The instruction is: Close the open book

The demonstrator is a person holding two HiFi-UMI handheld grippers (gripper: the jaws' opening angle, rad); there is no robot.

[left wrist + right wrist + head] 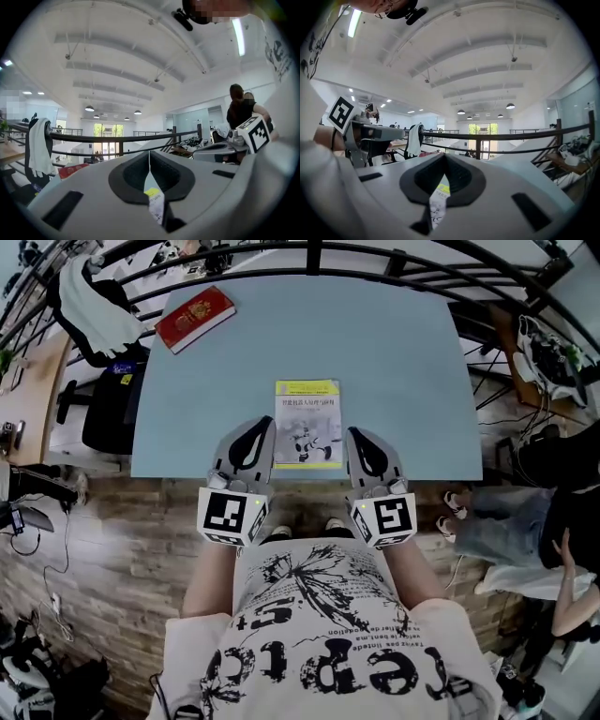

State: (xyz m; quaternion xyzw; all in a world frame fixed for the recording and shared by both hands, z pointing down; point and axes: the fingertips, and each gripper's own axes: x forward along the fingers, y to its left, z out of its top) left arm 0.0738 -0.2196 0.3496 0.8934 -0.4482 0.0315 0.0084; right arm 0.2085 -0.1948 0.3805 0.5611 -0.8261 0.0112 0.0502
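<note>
Head view: the book (307, 418) lies closed on the light-blue bench (403, 362), yellow/white cover up, spine side not readable. Posn: 6 o'clock from bench centre, just inside the near edge, square to it.

L tongs (264, 427) at approx. 8 o'clock of the book, R tongs (356, 435) at approx. 4 o'clock. The tips flank the book's near half. Can't tell contact from above.

L gripper view: L tongs (149, 152) are pressed together at the tip w/ nothing clamped. A strip of the book (154, 201) shows through the gap lower down, beneath the tongs. The R gripper's marker cube (257, 133) is at 3 o'clock.

R gripper view: R tongs (444, 154) are likewise together at the tip and hold nothing. The book's cover (438, 201) shows below through the gap.

Other items: a red book (195, 317) sits at the bench's 10 o'clock corner, closed, skewed, well apart from the task book. A black railing (309, 254) runs beyond the far edge at 12 o'clock, w/ a white garment (94, 306) draped over it at 10 o'clock. Wood-plank floor (112, 540) shows below.
</note>
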